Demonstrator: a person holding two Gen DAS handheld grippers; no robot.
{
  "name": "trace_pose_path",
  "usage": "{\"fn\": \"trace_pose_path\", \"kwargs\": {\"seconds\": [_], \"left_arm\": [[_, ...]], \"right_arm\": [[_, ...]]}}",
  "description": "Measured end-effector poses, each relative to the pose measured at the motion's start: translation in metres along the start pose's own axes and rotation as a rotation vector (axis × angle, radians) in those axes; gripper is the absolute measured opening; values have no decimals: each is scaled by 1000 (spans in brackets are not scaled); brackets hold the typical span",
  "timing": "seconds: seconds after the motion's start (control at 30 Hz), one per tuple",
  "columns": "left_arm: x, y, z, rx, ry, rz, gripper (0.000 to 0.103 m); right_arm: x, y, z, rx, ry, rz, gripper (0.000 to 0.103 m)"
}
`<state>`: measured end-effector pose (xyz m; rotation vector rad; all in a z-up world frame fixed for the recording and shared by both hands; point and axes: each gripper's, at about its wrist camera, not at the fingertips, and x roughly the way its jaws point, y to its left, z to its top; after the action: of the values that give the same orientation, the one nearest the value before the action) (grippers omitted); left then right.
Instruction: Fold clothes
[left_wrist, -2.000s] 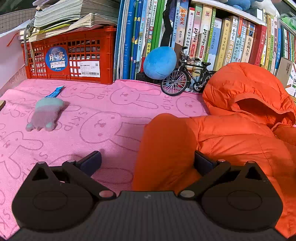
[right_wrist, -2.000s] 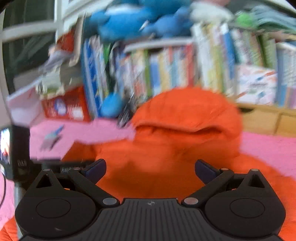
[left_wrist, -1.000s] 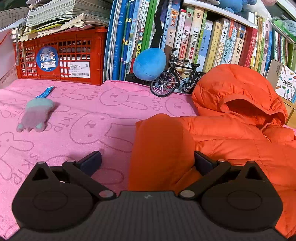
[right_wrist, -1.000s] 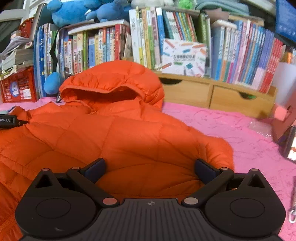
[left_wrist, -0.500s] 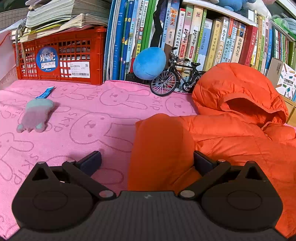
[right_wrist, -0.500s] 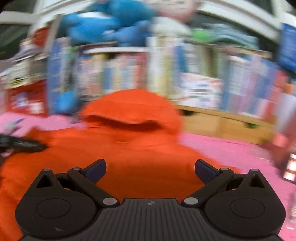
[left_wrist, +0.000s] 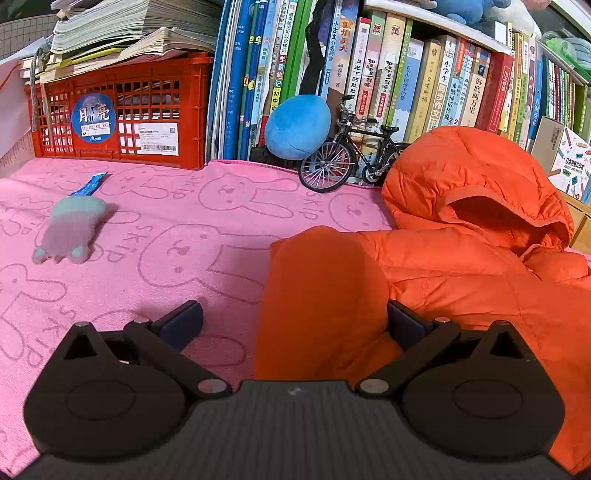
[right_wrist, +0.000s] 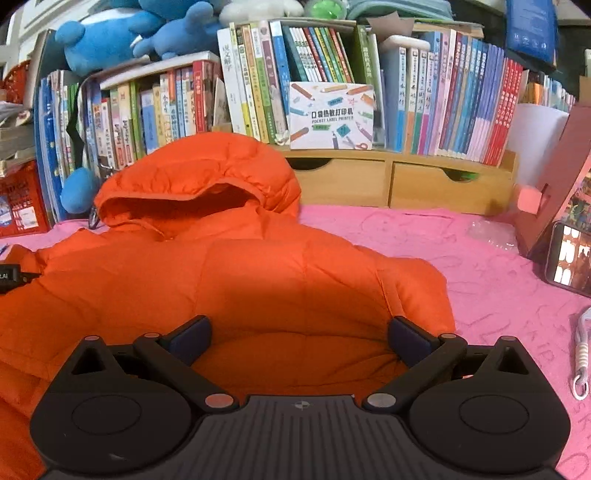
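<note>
Orange hooded down jacket (right_wrist: 258, 266) lies flat on the pink rabbit-print towel (left_wrist: 184, 236), hood toward the far bookshelf (right_wrist: 332, 81). Left gripper (left_wrist: 293, 319) jaws spread wide over the jacket's left sleeve edge. Right gripper (right_wrist: 299, 332) jaws spread wide over the jacket's near right side, nothing held.

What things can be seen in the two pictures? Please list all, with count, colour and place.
jacket: one, orange, hooded, lying on the towel
towel: one, pink with rabbit outlines, covering the surface
crate: one, red, back left, papers stacked on top
plush ball: one, blue, against the books
toy bicycle: one, black, beside the ball
small plush: one, grey-green, on the towel at left
books: many, mixed colours, upright along the back
drawers: two, wooden, under the books
phone: one, screen lit, far right
left gripper: open, by the jacket's edge
right gripper: open, over the jacket
</note>
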<state>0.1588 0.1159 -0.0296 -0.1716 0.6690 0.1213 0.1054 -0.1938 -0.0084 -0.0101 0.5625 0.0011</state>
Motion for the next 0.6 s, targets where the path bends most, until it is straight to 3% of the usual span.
{"fn": "trace_pose_path", "kwargs": {"seconds": [0.27, 0.5, 0.6], "left_arm": [[0, 0, 0, 1, 0, 0, 103], [0, 0, 0, 3, 2, 1, 103], [0, 0, 0, 3, 2, 0, 103]], "right_arm": [[-3, 10, 1, -41, -8, -33, 103], [-18, 59, 14, -240, -96, -11, 103], [-13, 72, 15, -262, -82, -1, 103]]}}
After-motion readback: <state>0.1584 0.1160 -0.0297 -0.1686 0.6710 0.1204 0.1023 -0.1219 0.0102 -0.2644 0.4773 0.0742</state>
